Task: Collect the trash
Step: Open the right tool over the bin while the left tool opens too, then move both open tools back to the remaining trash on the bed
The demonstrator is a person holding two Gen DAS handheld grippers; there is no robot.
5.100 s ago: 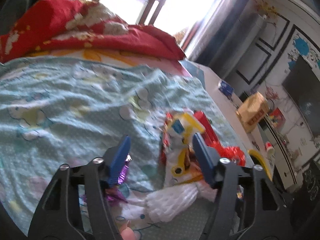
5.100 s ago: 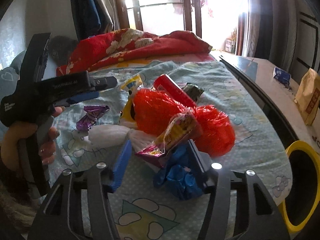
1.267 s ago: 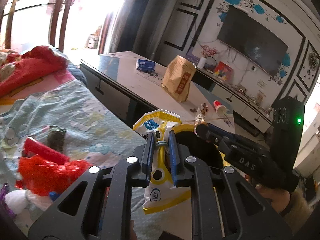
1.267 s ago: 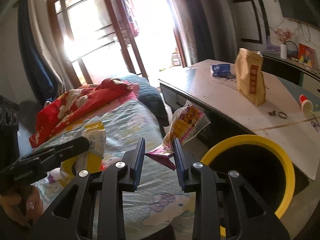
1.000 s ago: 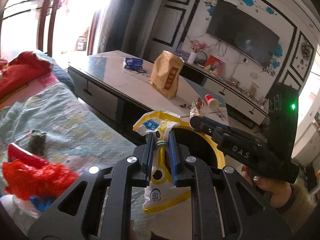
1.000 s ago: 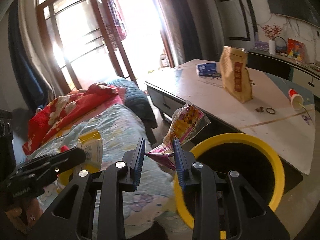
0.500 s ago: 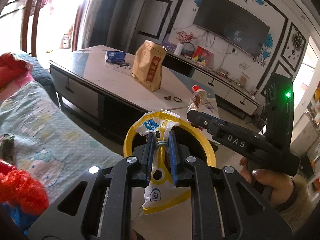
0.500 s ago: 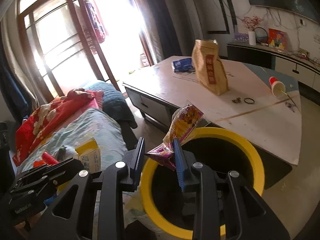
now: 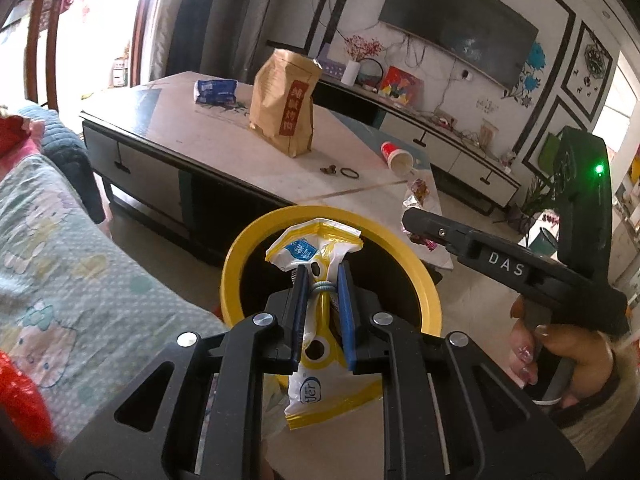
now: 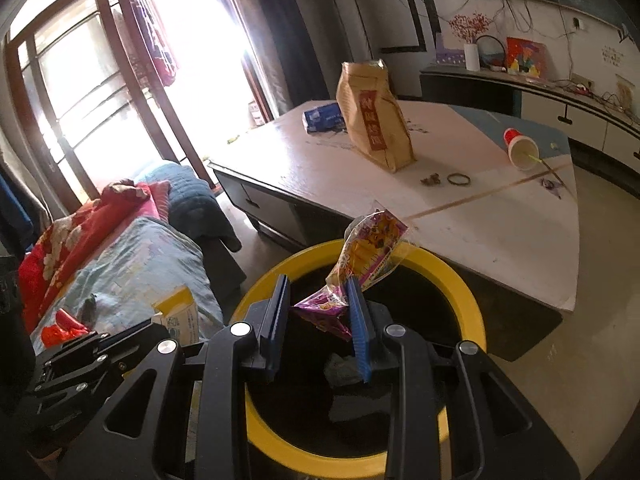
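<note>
My left gripper [image 9: 323, 276] is shut on a yellow-and-white snack bag [image 9: 314, 248] and holds it upright over the near rim of the yellow-rimmed black bin [image 9: 236, 264]. My right gripper [image 10: 318, 284] is shut on a purple and yellow snack wrapper [image 10: 372, 248], which sticks up above the bin [image 10: 468, 292]. In the left wrist view the right gripper [image 9: 408, 216] reaches in from the right, held by a hand [image 9: 560, 360]. The right wrist view shows the left gripper [image 10: 80, 352] low on the left with its bag [image 10: 178, 312]. Something grey [image 10: 340, 368] lies inside the bin.
A low coffee table [image 10: 480, 232] stands just behind the bin, with a brown paper bag [image 10: 372, 120], a blue pack [image 10: 324, 116] and a tipped red paper cup [image 10: 520, 148] on it. The bed [image 9: 60, 272] with more red trash [image 10: 60, 330] lies left.
Both grippers have swung away from the bed with their wrappers and now hang over the bin's opening; the bin fills more of both views than half a second ago.
</note>
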